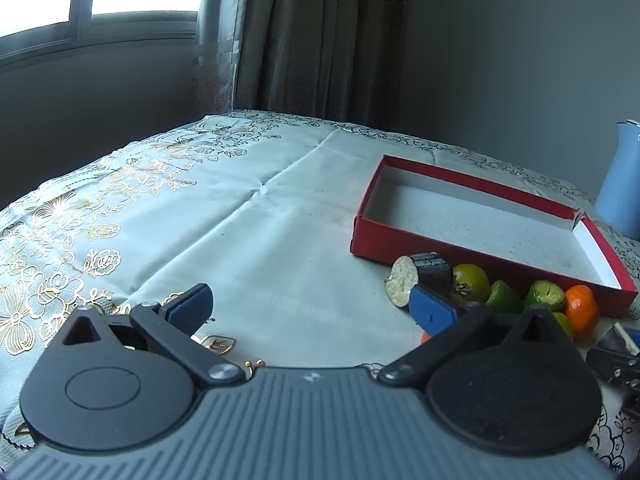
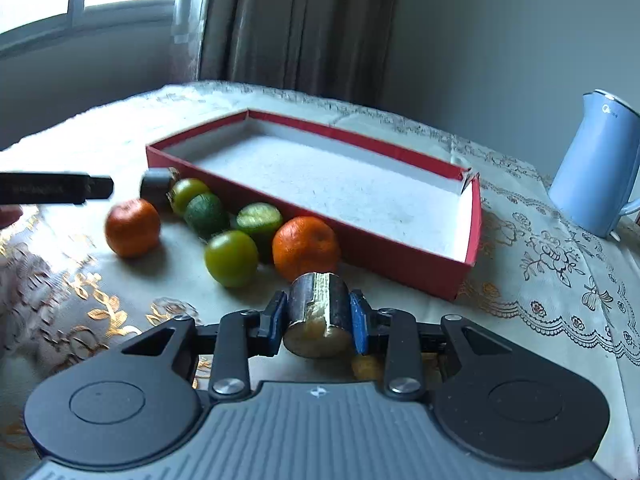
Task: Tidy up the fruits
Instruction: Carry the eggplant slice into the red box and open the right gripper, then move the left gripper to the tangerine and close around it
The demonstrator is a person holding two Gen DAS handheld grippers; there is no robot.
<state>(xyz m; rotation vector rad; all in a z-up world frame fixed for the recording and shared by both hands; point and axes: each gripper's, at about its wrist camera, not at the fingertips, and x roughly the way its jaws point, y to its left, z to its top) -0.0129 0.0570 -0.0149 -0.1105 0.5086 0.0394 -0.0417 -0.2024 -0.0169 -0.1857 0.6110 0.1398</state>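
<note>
A red box (image 2: 404, 258) with a white inside stands empty on the table; it also shows in the left wrist view (image 1: 460, 256). Along its near wall lie two oranges (image 2: 306, 246) (image 2: 132, 227), several green fruits (image 2: 231, 258) and a dark cut piece (image 2: 158, 186). My right gripper (image 2: 318, 320) is shut on a dark cylindrical cut piece (image 2: 318, 320), held near the box's front wall. My left gripper (image 1: 312, 306) is open and empty, left of the fruits. In its view the dark cut piece (image 1: 420, 280) lies beside the right finger.
A light blue jug (image 2: 596, 168) stands at the right of the table, beyond the box. A pale tablecloth with gold flowers (image 1: 240, 216) covers the table. A window and curtains are behind. The left gripper shows at the left edge of the right wrist view (image 2: 56, 189).
</note>
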